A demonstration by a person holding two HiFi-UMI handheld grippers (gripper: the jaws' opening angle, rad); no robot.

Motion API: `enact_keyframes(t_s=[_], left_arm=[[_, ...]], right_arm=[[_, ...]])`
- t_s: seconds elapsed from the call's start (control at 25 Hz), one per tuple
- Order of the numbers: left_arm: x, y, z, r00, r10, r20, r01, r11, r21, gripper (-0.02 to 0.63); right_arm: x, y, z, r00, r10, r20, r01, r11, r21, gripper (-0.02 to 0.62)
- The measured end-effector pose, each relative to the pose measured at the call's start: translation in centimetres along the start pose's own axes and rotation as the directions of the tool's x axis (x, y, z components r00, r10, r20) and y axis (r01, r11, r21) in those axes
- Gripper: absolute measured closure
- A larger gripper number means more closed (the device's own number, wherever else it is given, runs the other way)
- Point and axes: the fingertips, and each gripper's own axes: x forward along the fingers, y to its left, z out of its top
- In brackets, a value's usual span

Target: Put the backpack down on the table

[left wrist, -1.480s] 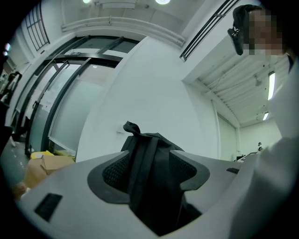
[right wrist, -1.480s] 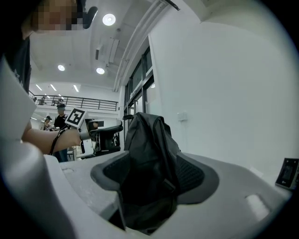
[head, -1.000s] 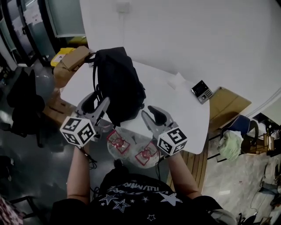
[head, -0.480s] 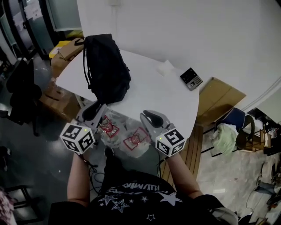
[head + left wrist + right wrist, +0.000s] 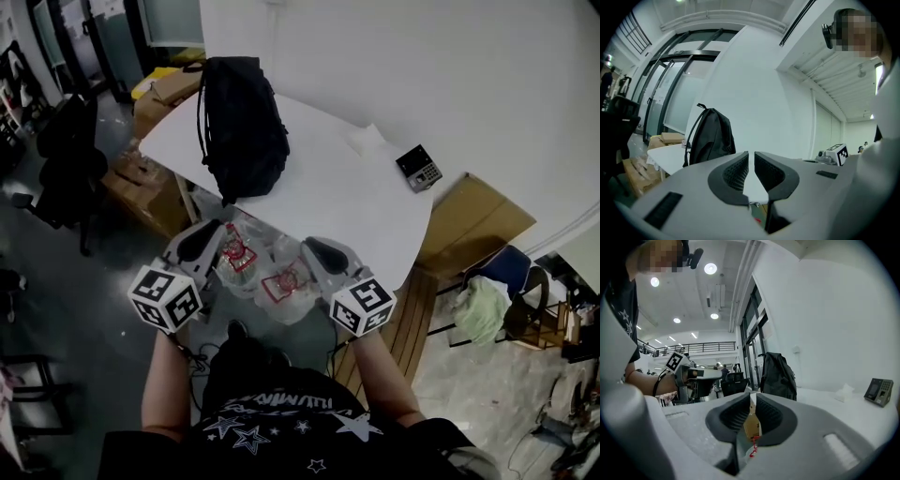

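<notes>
The black backpack (image 5: 242, 122) stands on the far left part of the white table (image 5: 347, 202), free of both grippers. It also shows upright in the left gripper view (image 5: 710, 138) and the right gripper view (image 5: 777, 376). My left gripper (image 5: 202, 242) hangs off the table's near edge, well short of the backpack. Its jaws (image 5: 751, 153) are closing, down to a narrow slit, with nothing between them. My right gripper (image 5: 314, 251) is beside it, also off the table. That gripper (image 5: 753, 397) is shut on nothing.
A small keypad device (image 5: 419, 169) and a white crumpled tissue (image 5: 367, 141) lie on the table's right part. Plastic bags with red prints (image 5: 267, 277) sit below the near edge. Cardboard boxes (image 5: 141, 183) and a black office chair (image 5: 66, 159) stand at the left.
Both grippers have drawn back from the backpack toward the person and off the table's edge, and their jaws have closed. The backpack stays on the table.
</notes>
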Motion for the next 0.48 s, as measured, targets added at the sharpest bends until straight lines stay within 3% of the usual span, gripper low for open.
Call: enact_keyframes(t_s=[0.48], left_arm=[[-2.1,-0.9,-2.8,0.999,0.000,-0.037,-0.002,0.999,-0.034,0.561]], right_arm=[[-0.3,1.5,-1.8,1.000,0.005,-0.024,-0.004,0.999,0.036,0.558]])
